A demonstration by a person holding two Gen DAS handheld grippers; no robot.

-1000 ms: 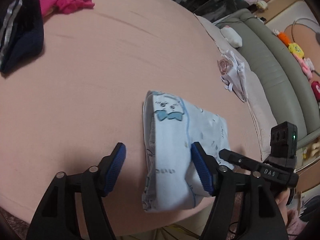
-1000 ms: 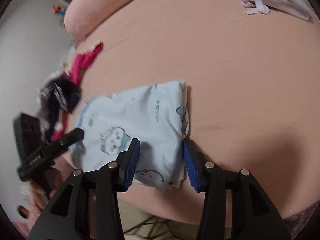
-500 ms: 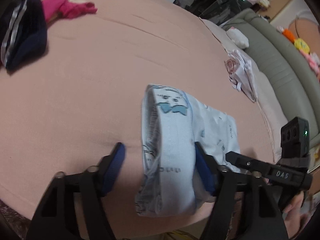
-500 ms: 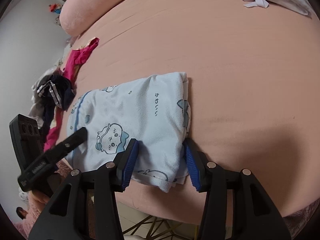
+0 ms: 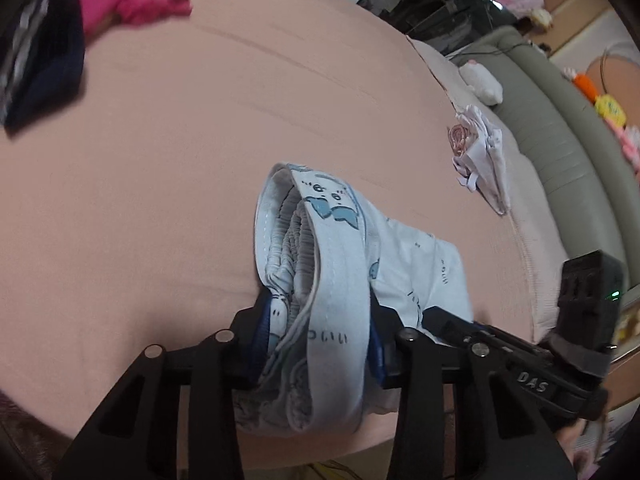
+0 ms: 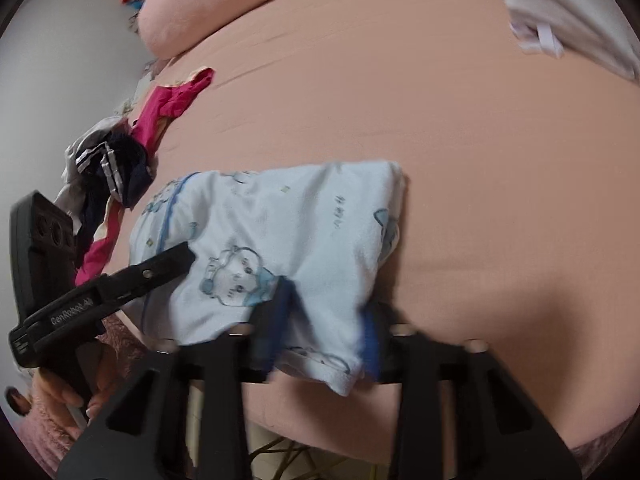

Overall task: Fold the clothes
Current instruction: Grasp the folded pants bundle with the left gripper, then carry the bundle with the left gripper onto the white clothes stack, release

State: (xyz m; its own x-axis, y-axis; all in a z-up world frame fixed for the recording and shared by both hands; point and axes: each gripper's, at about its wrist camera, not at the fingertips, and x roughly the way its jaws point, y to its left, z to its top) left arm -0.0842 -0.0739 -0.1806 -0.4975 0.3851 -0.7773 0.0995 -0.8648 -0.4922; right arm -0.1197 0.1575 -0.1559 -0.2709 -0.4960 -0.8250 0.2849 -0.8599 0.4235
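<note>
Both grippers have hold of one garment: a pale-blue cotton piece with cartoon print and a gathered elastic waistband [image 5: 320,276], already folded into a thick multi-layer packet at the near edge of the peach-pink bed sheet [image 5: 180,140].

Left gripper [image 5: 318,332]: jaws narrowed onto the waistband end, blue pads pressing the stacked layers on both sides. Layers gape open above the pinch.
Right gripper [image 6: 326,328]: jaws closed in on the near hem corner at the other end, cloth bunched between the pads; frame is blurred there, so grip depth unclear.

Step, my read: two-point pinch on a part-folded packet, either for another fold or for lifting it off to a pile. Can't settle which.

Next move needs both pinches held evenly so the layers don't slide apart, with the two ends travelling together.

Around it: navy and magenta clothes heap [image 6: 116,168] far left, white folded garment [image 5: 480,160] at the right edge, both well apart.
</note>
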